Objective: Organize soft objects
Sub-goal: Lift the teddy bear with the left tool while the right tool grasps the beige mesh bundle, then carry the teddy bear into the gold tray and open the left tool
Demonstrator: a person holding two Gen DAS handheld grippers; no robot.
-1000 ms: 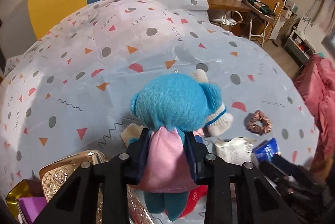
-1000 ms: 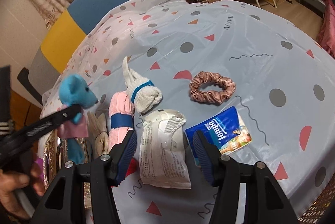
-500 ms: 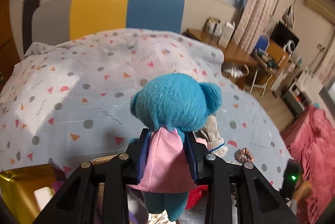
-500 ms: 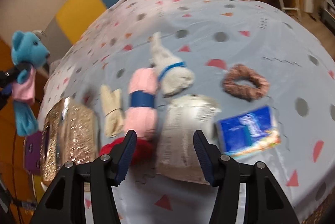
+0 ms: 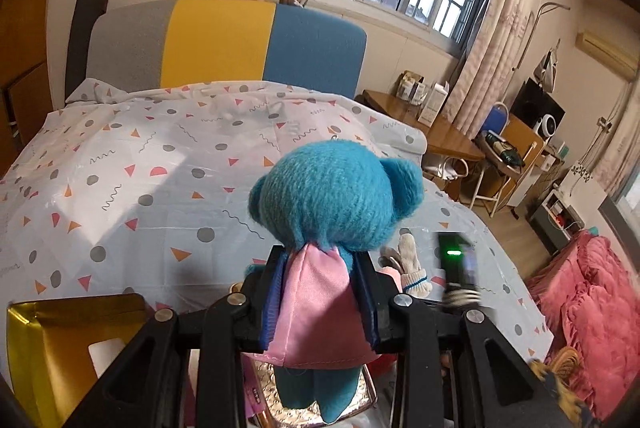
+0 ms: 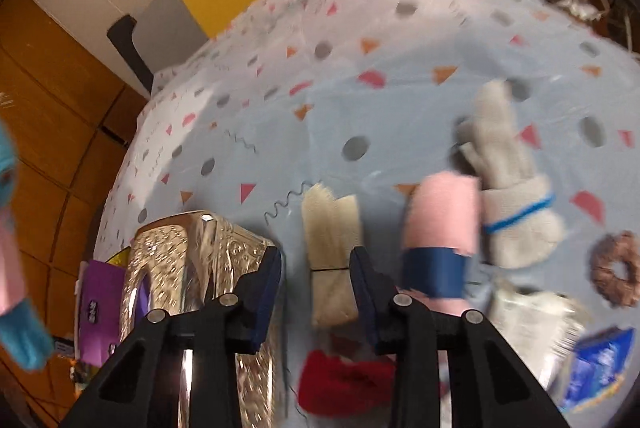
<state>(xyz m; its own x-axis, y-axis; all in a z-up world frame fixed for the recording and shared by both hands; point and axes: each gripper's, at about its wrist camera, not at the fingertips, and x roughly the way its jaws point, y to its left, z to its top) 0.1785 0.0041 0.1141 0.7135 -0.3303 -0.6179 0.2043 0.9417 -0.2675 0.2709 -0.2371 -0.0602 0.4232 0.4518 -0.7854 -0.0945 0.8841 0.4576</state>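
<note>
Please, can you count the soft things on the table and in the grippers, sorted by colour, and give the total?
Blue: 1, the teddy bear in the left gripper
Pink: 1, the rolled cloth
Beige: 1, the folded cloth
Grey-white: 1, the glove
Red: 1, the knit piece
Brown: 1, the scrunchie
Total: 6

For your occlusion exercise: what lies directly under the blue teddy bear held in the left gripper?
Under the blue teddy bear, a shiny embossed gold box shows by its legs. The left gripper and bear hide the rest.
</note>
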